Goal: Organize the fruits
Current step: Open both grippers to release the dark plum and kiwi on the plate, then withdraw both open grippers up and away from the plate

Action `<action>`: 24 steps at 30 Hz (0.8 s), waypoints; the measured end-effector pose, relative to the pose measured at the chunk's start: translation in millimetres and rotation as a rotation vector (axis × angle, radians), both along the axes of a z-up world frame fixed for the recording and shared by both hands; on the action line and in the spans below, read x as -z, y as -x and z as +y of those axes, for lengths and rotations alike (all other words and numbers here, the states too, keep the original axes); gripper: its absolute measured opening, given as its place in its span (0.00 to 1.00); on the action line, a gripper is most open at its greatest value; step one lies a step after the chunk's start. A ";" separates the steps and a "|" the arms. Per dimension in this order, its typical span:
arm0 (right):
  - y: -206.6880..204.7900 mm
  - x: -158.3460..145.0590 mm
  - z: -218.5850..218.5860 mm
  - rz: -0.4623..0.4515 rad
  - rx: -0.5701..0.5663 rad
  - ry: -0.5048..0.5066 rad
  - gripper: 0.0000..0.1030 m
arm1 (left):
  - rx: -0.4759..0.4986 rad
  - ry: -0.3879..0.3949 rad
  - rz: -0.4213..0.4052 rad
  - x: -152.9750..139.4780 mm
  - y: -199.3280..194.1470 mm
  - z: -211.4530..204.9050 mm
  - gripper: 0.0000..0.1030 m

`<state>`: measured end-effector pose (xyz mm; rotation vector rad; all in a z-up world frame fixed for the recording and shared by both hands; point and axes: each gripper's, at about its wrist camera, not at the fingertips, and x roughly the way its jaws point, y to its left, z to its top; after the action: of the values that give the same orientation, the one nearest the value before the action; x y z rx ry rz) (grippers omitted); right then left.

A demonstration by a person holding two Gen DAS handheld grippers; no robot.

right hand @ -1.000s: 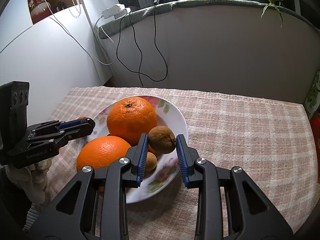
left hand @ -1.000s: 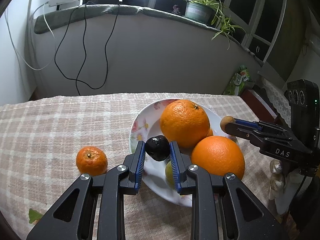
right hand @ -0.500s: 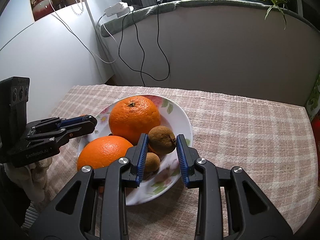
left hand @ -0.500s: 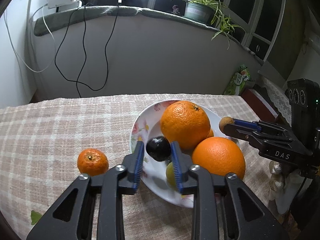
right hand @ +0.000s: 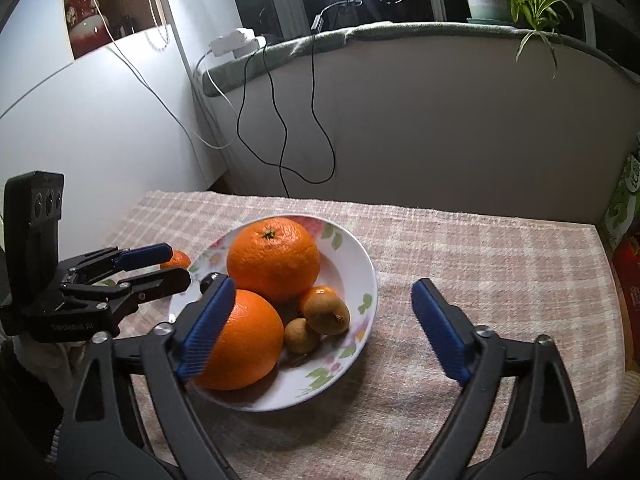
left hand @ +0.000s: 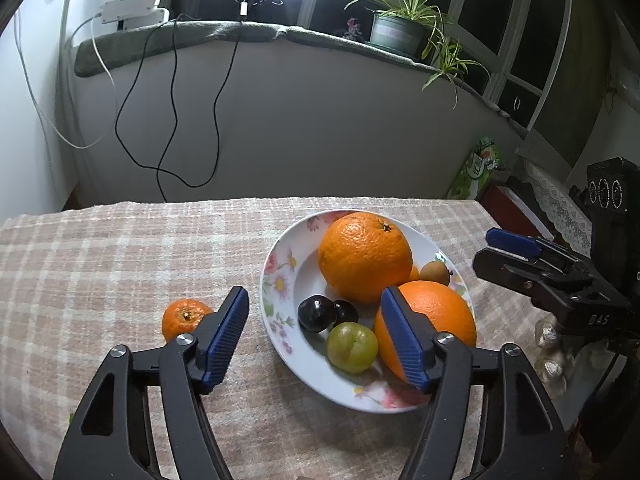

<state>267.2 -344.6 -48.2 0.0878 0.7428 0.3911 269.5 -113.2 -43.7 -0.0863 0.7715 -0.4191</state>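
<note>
Both jaws have just been opening and now stand wide, nothing gripped: left gripper point(left hand: 316, 338) is spread over the near rim of the floral plate point(left hand: 280, 280) with a dark plum point(left hand: 316, 314) lying loose in the dish between its pads, not touched; right gripper point(right hand: 320, 330) is spread even wider, with a brown kiwi-like fruit point(right hand: 326, 310) resting free on the plate point(right hand: 360, 268) between its fingers. Plate sits on a checked tablecloth point(left hand: 120, 248). Left wrist view shows what the other hides: a green plum point(left hand: 352, 346) beside the dark one, a second dark fruit point(left hand: 346, 310) behind it, and the full small mandarin point(left hand: 182, 318) off the plate on the cloth, partly behind the left finger. Right wrist view only catches a sliver of that mandarin point(right hand: 176, 259) behind the other gripper, but it shows a smaller brown fruit point(right hand: 301, 335) touching the bigger one, plus a small orange fruit point(right hand: 320, 291) tucked behind. Two big oranges are in both views: far orange point(left hand: 364, 258) and near orange point(left hand: 432, 316), touching. Right gripper's blue pad point(left hand: 512, 242) shows at the left view's edge, clear of the fruit. Potted plant point(left hand: 396, 28) sits on the sill.
</note>
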 end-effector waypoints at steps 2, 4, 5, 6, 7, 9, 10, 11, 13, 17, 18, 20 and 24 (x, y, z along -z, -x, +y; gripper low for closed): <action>0.8 -2.5 -0.9 -0.003 0.005 -0.002 0.95 | -0.002 0.000 0.000 -0.7 0.9 0.4 0.71; 1.4 -4.1 -1.0 -0.001 0.007 -0.002 0.95 | -0.001 -0.001 -0.002 -1.8 2.7 0.0 0.72; 1.7 -4.5 -0.8 -0.001 0.008 0.000 0.95 | -0.002 -0.002 -0.003 -2.6 3.8 -0.2 0.72; 2.3 -4.9 -0.3 0.000 0.009 0.002 0.95 | -0.003 -0.003 -0.004 -3.1 4.9 -0.5 0.73; 3.0 -5.2 -0.2 0.000 0.009 0.003 0.95 | -0.003 -0.003 -0.005 -3.8 5.7 -0.4 0.73; 4.9 -6.4 0.3 -0.001 0.006 0.001 0.95 | -0.004 -0.003 -0.008 -5.7 8.0 -0.6 0.74; 5.8 -6.8 1.0 -0.002 0.006 0.002 0.95 | -0.004 -0.004 -0.011 -6.8 9.6 -0.6 0.74; 7.1 -8.0 1.8 -0.005 0.004 0.003 0.95 | -0.004 -0.004 -0.014 -7.8 10.9 -0.4 0.74; 9.6 -9.1 3.1 -0.009 0.003 0.005 0.95 | -0.006 -0.004 -0.021 -11.1 13.9 0.3 0.74; 13.9 -12.4 5.1 -0.015 -0.001 0.005 0.95 | -0.009 -0.003 -0.036 -17.8 20.5 1.2 0.74; 15.6 -13.1 5.6 -0.017 -0.001 0.004 0.95 | -0.010 -0.003 -0.041 -19.7 22.4 1.7 0.74; 19.0 -14.7 7.0 -0.020 -0.003 0.005 0.95 | -0.010 -0.004 -0.048 -22.5 25.0 3.0 0.74; 24.7 -17.9 10.5 -0.025 -0.009 0.003 0.95 | -0.014 -0.002 -0.064 -29.1 33.5 5.2 0.74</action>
<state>242.5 -334.0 -30.3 0.0770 0.7194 0.3995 236.0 -108.0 -14.7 -0.0762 0.7077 -0.4061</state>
